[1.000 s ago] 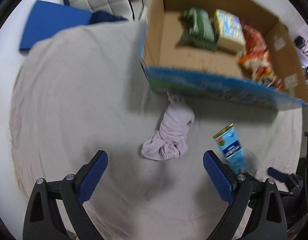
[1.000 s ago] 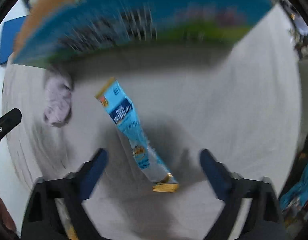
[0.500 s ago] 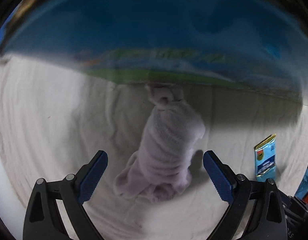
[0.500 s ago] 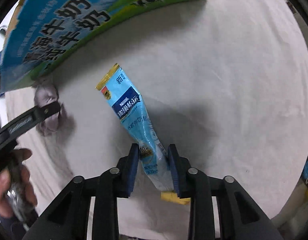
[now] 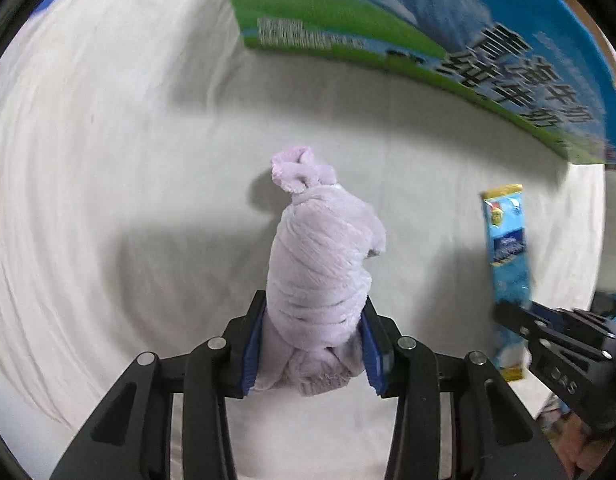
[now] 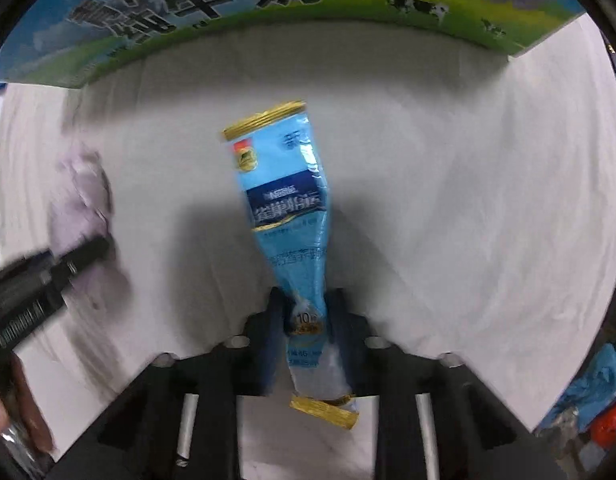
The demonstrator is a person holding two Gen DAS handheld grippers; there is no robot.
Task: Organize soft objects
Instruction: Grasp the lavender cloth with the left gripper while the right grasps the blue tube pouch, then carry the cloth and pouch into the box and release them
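Observation:
My left gripper (image 5: 313, 344) is shut on a knotted lilac cloth (image 5: 319, 264), which stands up between the blue pads over the white sheet. My right gripper (image 6: 308, 320) is shut on the lower end of a light-blue milk-powder sachet (image 6: 286, 208) with gold ends. The sachet (image 5: 505, 252) and the right gripper (image 5: 555, 332) also show at the right of the left wrist view. The cloth (image 6: 82, 204) and the left gripper's finger (image 6: 48, 272) show blurred at the left of the right wrist view.
A cardboard box with a blue and green printed side (image 5: 427, 28) stands just beyond both grippers; it fills the top of the right wrist view (image 6: 268, 4). A white sheet (image 5: 108, 200) covers the table. Blue and orange packets (image 6: 595, 396) lie off the table's right edge.
My left gripper has closed on the lilac cloth and raised it. My right gripper, shut on the sachet half a second ago, has lifted it more upright.

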